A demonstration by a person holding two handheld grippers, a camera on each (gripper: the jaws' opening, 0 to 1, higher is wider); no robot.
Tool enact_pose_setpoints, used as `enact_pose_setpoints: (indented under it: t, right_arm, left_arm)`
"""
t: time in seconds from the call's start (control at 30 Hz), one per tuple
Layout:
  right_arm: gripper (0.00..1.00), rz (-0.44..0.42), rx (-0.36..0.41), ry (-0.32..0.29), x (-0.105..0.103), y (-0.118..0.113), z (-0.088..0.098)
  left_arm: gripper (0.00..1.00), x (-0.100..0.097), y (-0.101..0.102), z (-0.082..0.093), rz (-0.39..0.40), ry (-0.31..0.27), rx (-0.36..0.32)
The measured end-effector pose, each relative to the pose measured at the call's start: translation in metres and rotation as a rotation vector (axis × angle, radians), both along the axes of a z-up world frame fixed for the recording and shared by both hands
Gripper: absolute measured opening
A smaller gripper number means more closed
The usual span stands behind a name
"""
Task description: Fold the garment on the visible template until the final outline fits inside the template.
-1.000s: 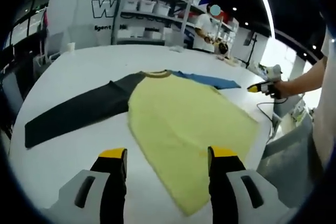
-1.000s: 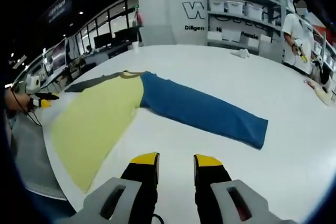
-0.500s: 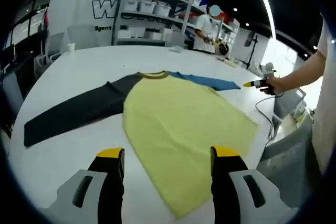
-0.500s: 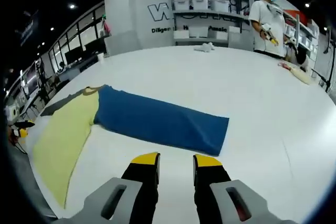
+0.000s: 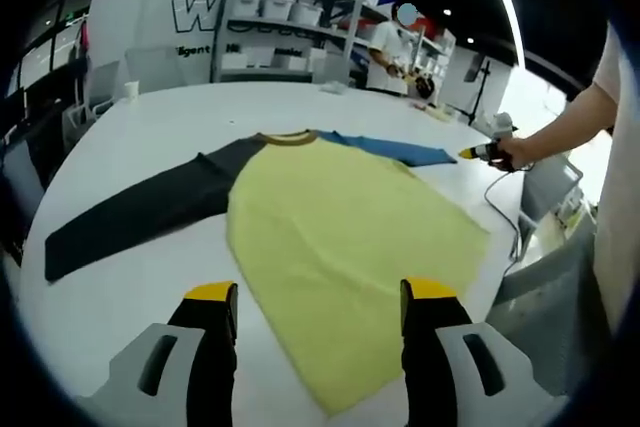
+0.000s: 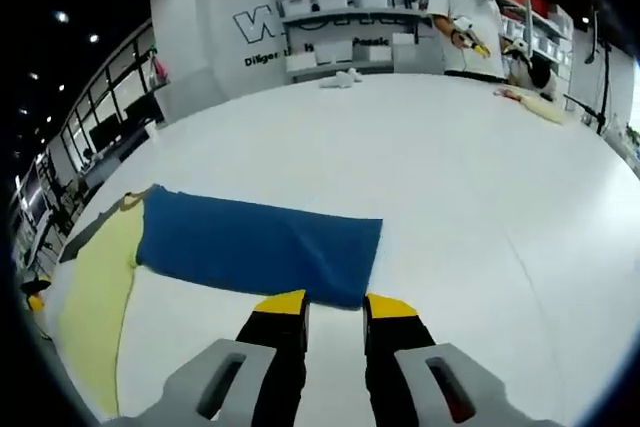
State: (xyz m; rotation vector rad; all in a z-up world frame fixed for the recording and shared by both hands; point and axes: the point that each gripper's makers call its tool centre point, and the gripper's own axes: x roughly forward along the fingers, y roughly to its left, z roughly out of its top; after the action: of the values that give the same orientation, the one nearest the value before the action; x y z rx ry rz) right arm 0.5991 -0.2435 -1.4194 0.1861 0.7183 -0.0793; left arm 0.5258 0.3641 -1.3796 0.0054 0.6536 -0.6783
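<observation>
A long-sleeved shirt lies flat on the white table [image 5: 130,277]. It has a yellow body [image 5: 340,237], a dark grey sleeve [image 5: 140,212] stretched to the left and a blue sleeve [image 5: 390,150] at the far side. My left gripper [image 5: 320,297] hovers over the yellow hem, jaws open wide with nothing between them. In the right gripper view the blue sleeve [image 6: 255,247] lies straight, its cuff end just ahead of my right gripper [image 6: 335,305]. That gripper's jaws stand a little apart over bare table. A hand holds the right gripper [image 5: 488,152] beyond the shirt's right side.
Shelves with white bins [image 5: 285,12] line the back wall, where a person [image 6: 468,17] stands. A white cloth [image 6: 340,77] and a few small items [image 6: 535,102] lie on the far part of the table. The table's edge [image 5: 505,257] runs close to the shirt's right side.
The right gripper has swung and advanced along the blue sleeve, so its cuff now sits just before the jaws. The left gripper view has barely shifted; the shirt lies as before.
</observation>
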Motion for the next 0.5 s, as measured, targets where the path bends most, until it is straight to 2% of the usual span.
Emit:
enact_pose_setpoints:
  t: [0.3, 0.5]
  right_arm:
    - [0.11, -0.046, 0.038, 0.032, -0.001, -0.001, -0.012]
    - [0.10, -0.079, 0.053, 0.044, -0.002, 0.002, -0.014]
  left_arm:
    - [0.64, 0.000, -0.005, 0.001, -0.008, 0.000, 0.003]
    - [0.63, -0.003, -0.002, 0.000, -0.006, 0.004, 0.012]
